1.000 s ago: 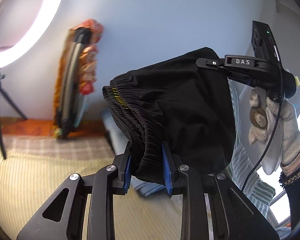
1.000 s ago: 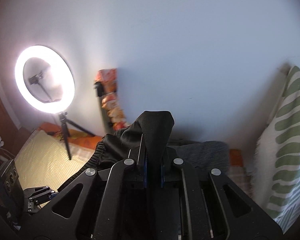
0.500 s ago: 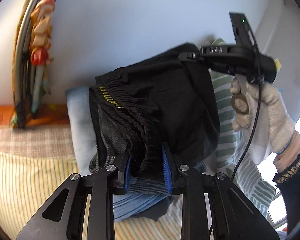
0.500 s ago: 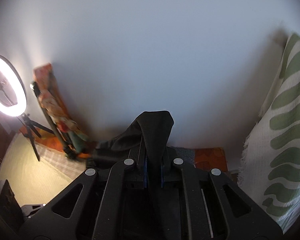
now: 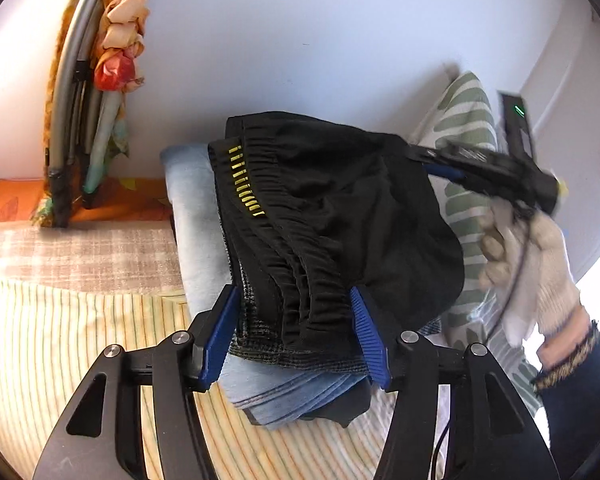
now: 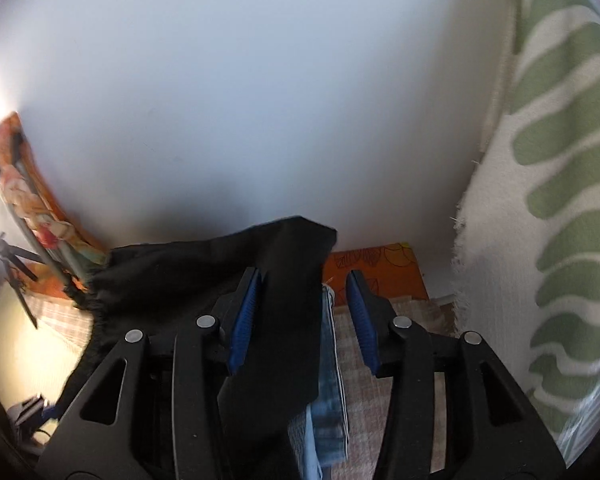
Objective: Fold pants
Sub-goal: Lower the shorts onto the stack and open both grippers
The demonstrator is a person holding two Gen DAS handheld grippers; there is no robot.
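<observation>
Folded black pants (image 5: pixel 332 208) with an elastic waistband and yellow stitching lie on top of a stack of folded clothes (image 5: pixel 284 384). My left gripper (image 5: pixel 294 336) is open, its blue pads on either side of the waistband. My right gripper (image 6: pixel 302 320) is open too; the far end of the black pants (image 6: pixel 268 292) drapes between its jaws against the left pad. In the left wrist view the right gripper (image 5: pixel 460 164) reaches the pants' far right edge, held by a gloved hand (image 5: pixel 532 256).
The stack holds a light blue denim piece (image 5: pixel 192 216) and a grey checked piece, on a striped and plaid bed cover (image 5: pixel 60 320). A green-and-white patterned pillow (image 6: pixel 548 200) stands to the right by the wall. A folded frame with orange cloth (image 5: pixel 96 92) leans at the left.
Both grippers have opened and let go of the black pants, which came down from mid-air onto the stack of folded clothes. Both views swung right and lower.
</observation>
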